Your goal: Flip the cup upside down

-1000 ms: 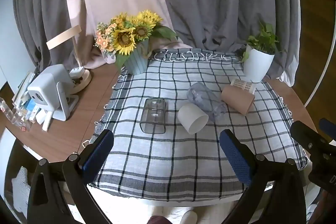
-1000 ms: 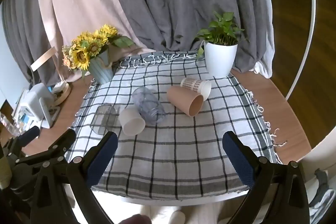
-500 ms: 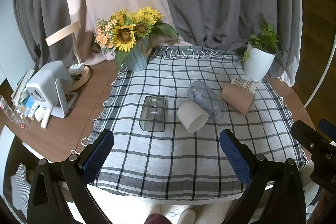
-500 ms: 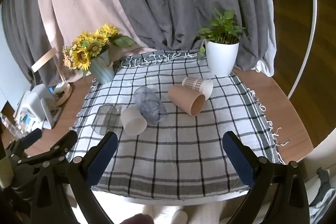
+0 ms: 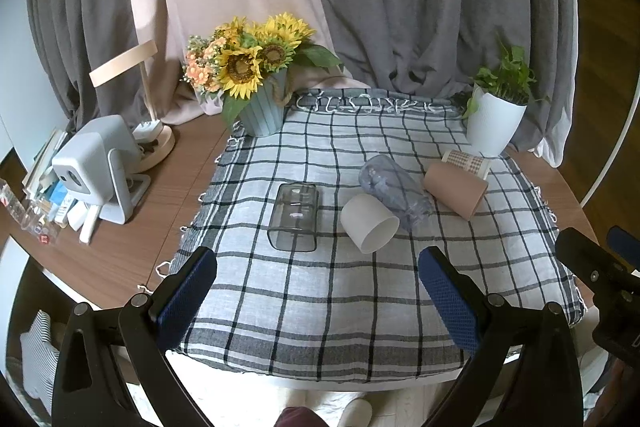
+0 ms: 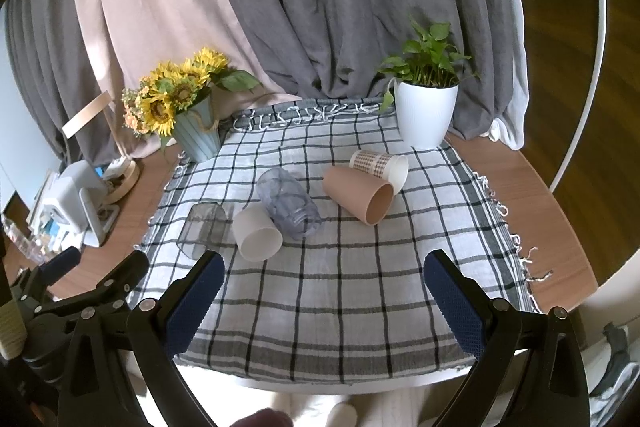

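Several cups lie on their sides on a checked cloth (image 5: 320,291): a clear square tumbler (image 5: 294,217), a white cup (image 5: 369,228), a clear round cup (image 5: 394,191), a tan paper cup (image 5: 456,190) and a patterned paper cup (image 5: 466,159). They also show in the right wrist view: tumbler (image 6: 202,229), white cup (image 6: 257,233), clear cup (image 6: 288,203), tan cup (image 6: 359,194), patterned cup (image 6: 379,165). My left gripper (image 5: 318,297) is open and empty, near the cloth's front edge. My right gripper (image 6: 322,301) is open and empty, likewise back from the cups.
A sunflower vase (image 5: 260,107) stands at the back left and a white plant pot (image 5: 494,125) at the back right. A grey device (image 5: 100,171), a lamp base and clutter sit on the wooden table left of the cloth. Curtains hang behind.
Both views have shifted only slightly; the cups have not moved and both grippers stay open.
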The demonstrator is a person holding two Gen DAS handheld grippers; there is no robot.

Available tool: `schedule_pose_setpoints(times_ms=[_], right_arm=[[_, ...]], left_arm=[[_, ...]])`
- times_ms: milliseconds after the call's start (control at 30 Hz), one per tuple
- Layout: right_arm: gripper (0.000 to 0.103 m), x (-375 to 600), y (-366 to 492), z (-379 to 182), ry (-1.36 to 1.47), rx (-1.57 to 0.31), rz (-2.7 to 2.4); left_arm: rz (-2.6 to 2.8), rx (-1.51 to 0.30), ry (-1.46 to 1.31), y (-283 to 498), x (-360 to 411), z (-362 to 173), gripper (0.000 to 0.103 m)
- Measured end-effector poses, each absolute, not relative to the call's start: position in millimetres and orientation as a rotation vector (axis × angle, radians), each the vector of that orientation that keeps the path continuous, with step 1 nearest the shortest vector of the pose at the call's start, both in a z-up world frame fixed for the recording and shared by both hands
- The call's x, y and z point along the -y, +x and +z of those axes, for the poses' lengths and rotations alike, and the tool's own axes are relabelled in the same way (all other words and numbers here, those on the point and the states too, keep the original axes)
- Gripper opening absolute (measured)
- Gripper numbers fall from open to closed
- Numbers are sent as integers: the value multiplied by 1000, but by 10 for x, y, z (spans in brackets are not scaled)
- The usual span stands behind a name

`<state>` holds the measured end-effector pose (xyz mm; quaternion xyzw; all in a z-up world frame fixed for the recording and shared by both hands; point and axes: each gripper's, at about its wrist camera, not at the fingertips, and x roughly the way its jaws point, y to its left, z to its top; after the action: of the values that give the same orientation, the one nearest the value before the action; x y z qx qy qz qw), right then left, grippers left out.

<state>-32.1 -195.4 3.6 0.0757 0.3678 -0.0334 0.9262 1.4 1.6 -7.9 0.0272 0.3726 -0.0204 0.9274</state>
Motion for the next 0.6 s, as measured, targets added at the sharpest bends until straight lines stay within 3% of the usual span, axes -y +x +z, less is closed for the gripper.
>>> schedule_pose_setpoints(times_ms=[600], right_arm=[[100,1955,-311,35,155,-758,-70]], left_arm=[[-45,-766,59,33,32,-65,103]])
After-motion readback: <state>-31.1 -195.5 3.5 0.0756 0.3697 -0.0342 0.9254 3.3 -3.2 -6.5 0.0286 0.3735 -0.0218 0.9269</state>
